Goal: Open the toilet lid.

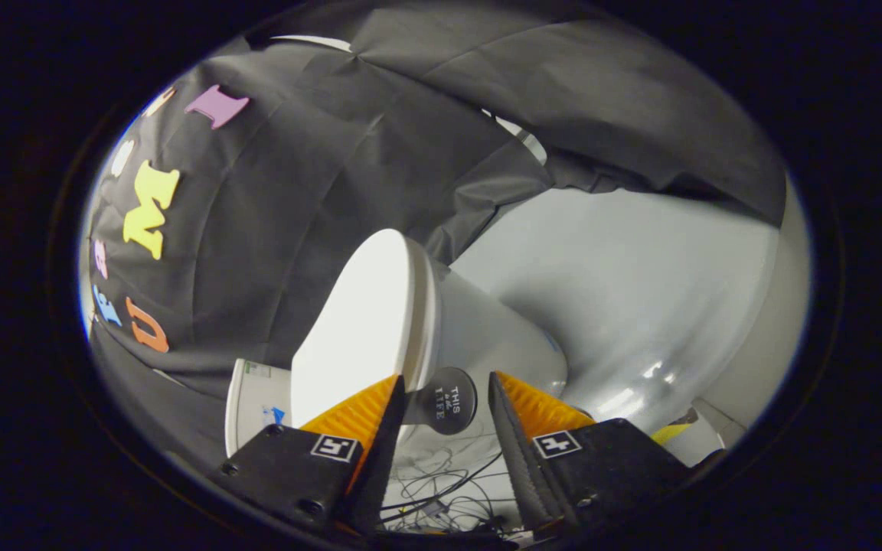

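White glossy plastic toilet lid [360, 325] sits mid-frame, apparently down on the white toilet bowl [494, 337]. Gripper [445, 386] jaws stand apart, holding nothing; round black tag [449, 399] lies between the fingertips.

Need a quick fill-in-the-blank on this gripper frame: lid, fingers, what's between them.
1. The toilet lid lies flat against the seat, so it is ____.
2. The gripper has its fingers apart, so it is ____.
3. Between the fingers, just ahead, shows a dark round ____.
4. Low between the fingers lies a tangle of ____.

Missing words: closed; open; disc; cables
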`<state>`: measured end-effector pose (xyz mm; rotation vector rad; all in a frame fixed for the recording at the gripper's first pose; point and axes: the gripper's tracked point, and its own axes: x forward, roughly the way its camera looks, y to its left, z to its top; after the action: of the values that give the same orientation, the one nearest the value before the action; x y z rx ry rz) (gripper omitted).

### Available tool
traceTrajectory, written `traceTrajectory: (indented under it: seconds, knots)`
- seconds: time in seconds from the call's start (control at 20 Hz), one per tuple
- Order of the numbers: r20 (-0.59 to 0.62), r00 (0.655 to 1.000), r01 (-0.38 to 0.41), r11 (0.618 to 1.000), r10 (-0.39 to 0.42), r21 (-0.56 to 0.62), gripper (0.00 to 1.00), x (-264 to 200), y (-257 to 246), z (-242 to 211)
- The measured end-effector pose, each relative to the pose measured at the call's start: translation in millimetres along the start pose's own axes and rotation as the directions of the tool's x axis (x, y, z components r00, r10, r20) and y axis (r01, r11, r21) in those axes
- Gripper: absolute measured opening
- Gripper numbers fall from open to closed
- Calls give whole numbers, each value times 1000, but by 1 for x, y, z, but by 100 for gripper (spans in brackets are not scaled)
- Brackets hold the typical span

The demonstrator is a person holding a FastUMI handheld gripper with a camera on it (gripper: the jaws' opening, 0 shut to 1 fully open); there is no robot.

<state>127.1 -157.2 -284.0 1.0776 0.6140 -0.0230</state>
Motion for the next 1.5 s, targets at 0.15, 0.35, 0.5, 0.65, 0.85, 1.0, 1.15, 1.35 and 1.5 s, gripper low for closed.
traceTrajectory:
  seconds: [0.15,0.35,0.5,0.65,0.85,1.0,1.15,1.35,1.5]
  knots:
    - [-35,997,-65,997,67,40,55,7,5,-4]
    - [-30,990,-137,986,140,97,35,8,9,-2]
    - [-18,979,-200,966,205,162,17,3,13,-1]
    - [-7,979,-201,964,206,176,6,4,18,0]
    - [-19,991,-128,974,134,185,4,1,24,-2]
    - [-10,992,-124,974,128,188,4,-7,31,1]
    - [2,994,-110,983,111,149,4,-12,41,2]
    - [35,996,-85,993,83,83,4,-25,61,10]
    - [58,995,-81,996,78,49,4,-35,76,11]
